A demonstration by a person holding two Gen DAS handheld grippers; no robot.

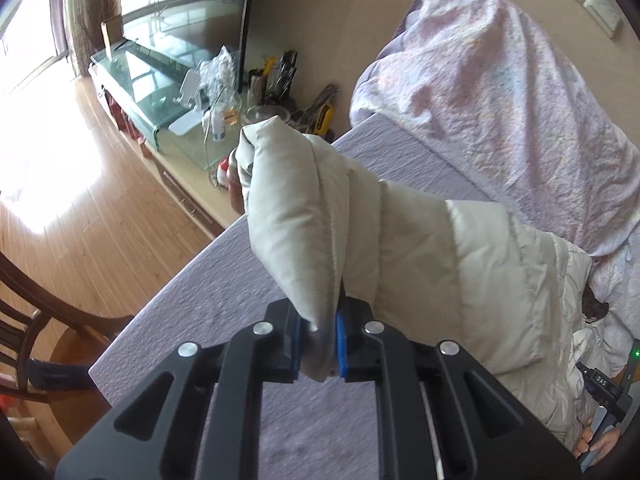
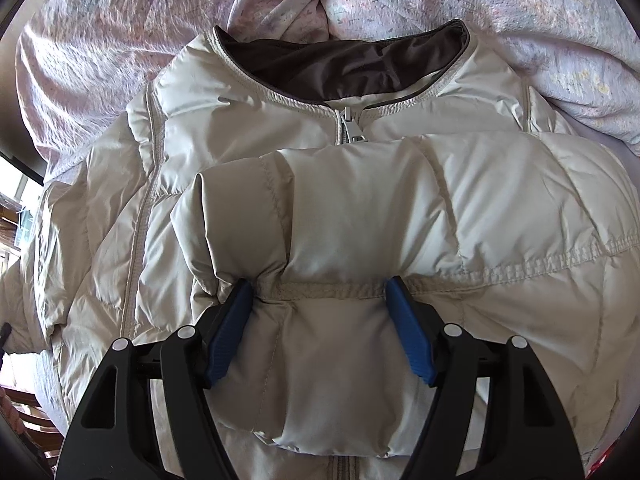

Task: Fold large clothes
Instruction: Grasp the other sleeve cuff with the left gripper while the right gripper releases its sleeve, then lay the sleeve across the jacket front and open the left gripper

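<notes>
**Operator:** Fingers first, left wrist view. What is their state?

**Inspector:** Both blue pads [image 1: 341,340] of the left gripper [image 1: 320,346] are clamped on the cuff end of the cream down jacket's left sleeve [image 1: 320,216]. Only a thin fold of fabric sits between them. The sleeve rises clear of the lavender bed sheet [image 1: 224,288] and trails right to the jacket body [image 1: 560,320].

**Operator:** Reason for gripping at the cuff?

**Inspector:** By my judgement, holding the far end lets the whole sleeve be carried across the chest in one pass. A glass TV stand [image 1: 152,80] and wooden floor [image 1: 80,200] lie beyond the bed edge; a floral quilt [image 1: 500,100] is bunched at the head of the bed. At lower right a hand [image 1: 596,440] grips a handle, apparently that of the other tool.

**Operator:** Right wrist view?

**Inspector:** The right gripper [image 2: 320,312] points steeply down, fingers apart, straddling the right sleeve [image 2: 360,216], which is already laid across the chest. The pads [image 2: 408,328] flank the stitched cuff seam on both sides and touch the puffed fabric without pinching it flat. The grip looks released, or at most loose.

**Operator:** Position of the garment?

**Inspector:** The jacket [image 2: 120,240] lies face up on the bed, zipper [image 2: 350,128] closed, dark collar lining [image 2: 340,64] towards the quilt.

**Operator:** Purpose of the right tool?

**Inspector:** Probably steadying the folded sleeve while the left sleeve is brought over.
</notes>
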